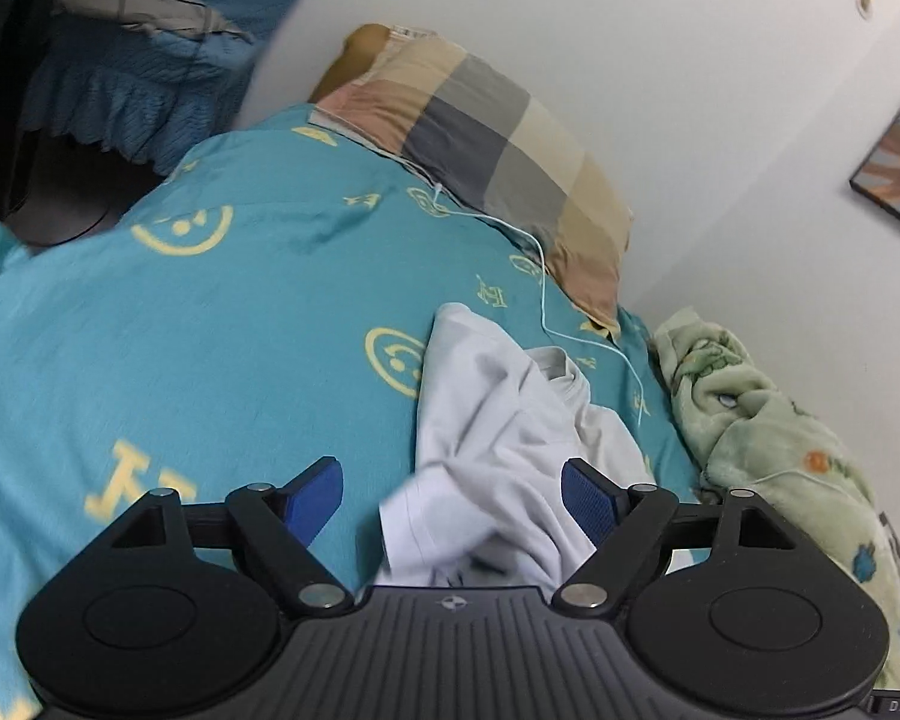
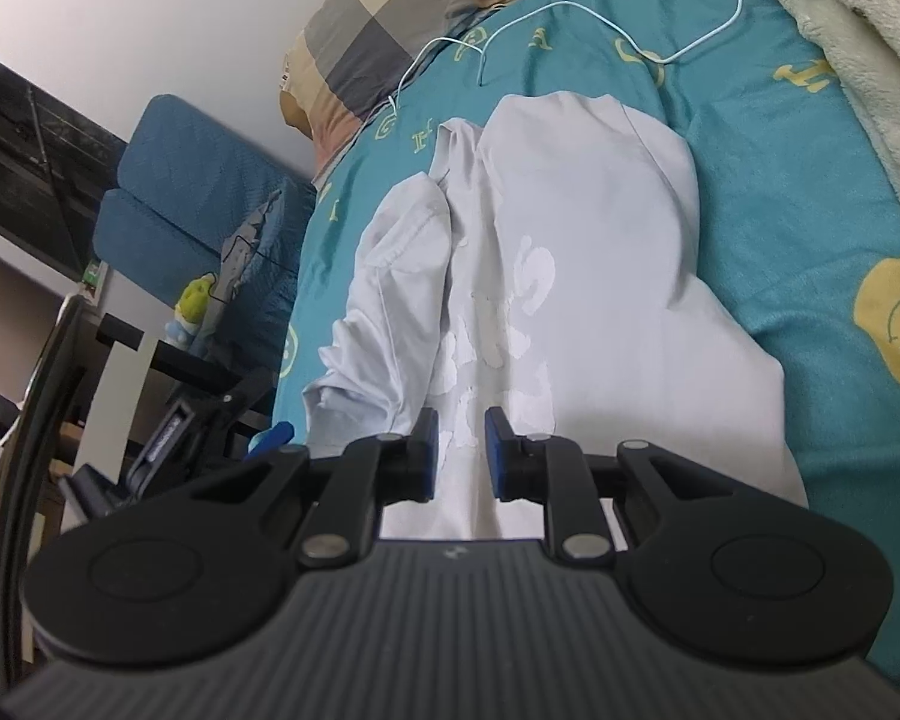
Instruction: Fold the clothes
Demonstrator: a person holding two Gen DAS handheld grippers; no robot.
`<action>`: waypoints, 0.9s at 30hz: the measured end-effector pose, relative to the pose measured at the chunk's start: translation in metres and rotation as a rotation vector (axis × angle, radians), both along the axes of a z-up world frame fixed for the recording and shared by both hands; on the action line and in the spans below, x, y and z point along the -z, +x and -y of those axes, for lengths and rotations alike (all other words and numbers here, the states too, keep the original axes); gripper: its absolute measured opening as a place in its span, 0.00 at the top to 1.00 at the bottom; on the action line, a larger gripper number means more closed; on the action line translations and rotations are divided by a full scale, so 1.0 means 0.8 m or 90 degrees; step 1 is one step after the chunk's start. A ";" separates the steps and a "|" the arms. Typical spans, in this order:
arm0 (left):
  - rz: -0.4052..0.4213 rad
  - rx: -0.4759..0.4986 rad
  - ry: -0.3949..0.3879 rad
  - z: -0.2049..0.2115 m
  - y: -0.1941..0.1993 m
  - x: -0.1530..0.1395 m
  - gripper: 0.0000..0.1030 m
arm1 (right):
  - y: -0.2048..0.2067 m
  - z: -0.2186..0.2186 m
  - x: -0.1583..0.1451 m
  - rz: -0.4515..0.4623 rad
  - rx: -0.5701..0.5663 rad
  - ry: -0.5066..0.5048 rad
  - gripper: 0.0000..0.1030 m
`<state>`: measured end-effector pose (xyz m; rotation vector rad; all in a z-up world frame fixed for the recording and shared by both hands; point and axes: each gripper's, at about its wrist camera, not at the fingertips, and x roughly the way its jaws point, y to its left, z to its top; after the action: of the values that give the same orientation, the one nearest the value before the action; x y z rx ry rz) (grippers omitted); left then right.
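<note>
Shirt (image 2: 570, 312) rumpled on bed (image 1: 210, 330). Left gripper (image 1: 450, 492) fingers spread wide; right gripper (image 2: 461, 450) fingers narrowly apart, seemingly gripping nothing. Risk: thin pinch slips, sleeve bunches.

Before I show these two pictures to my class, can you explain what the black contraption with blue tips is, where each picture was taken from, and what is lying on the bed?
Each picture comes from a camera mounted on hand-held tongs, looking forward along the two blue-padded fingers. One shows the left tongs, wide open over a crumpled white shirt. The other shows the right tongs, nearly closed but gripping nothing, above the same shirt. It lies on a teal bedsheet, with a checked pillow, a white cable and a green blanket nearby.
</note>
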<state>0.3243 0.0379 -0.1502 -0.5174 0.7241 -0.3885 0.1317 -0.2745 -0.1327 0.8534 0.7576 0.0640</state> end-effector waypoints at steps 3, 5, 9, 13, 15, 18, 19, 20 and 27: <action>-0.053 0.032 0.007 0.010 0.031 0.013 0.25 | 0.006 0.004 0.008 -0.007 0.006 -0.004 0.81; -0.097 0.040 0.022 0.017 0.043 0.025 0.41 | 0.010 0.009 0.016 -0.018 0.013 -0.005 0.81; -0.109 0.029 -0.011 0.007 0.047 0.027 0.84 | 0.015 0.013 0.032 -0.037 0.022 -0.001 0.81; -0.084 -0.011 -0.047 -0.027 0.039 0.003 0.89 | 0.018 0.010 0.039 -0.046 0.019 -0.008 0.81; -0.063 -0.048 -0.049 -0.055 0.040 -0.018 0.90 | 0.018 0.008 0.039 -0.048 0.016 -0.012 0.81; -0.034 -0.109 -0.038 -0.100 0.050 -0.051 0.90 | 0.017 0.004 0.035 -0.045 0.012 -0.019 0.81; -0.030 -0.132 -0.031 -0.118 0.058 -0.060 0.90 | 0.017 0.003 0.034 -0.043 0.011 -0.022 0.81; -0.023 -0.154 -0.012 -0.133 0.065 -0.070 0.90 | 0.017 0.002 0.032 -0.042 0.010 -0.024 0.81; -0.077 -0.297 0.120 -0.216 0.110 -0.078 0.91 | 0.022 -0.003 0.033 -0.049 0.009 -0.047 0.81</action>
<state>0.4123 0.2108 -0.0879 -0.5164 0.7230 0.1460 0.1495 -0.2723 -0.1592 0.7943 0.8207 -0.0094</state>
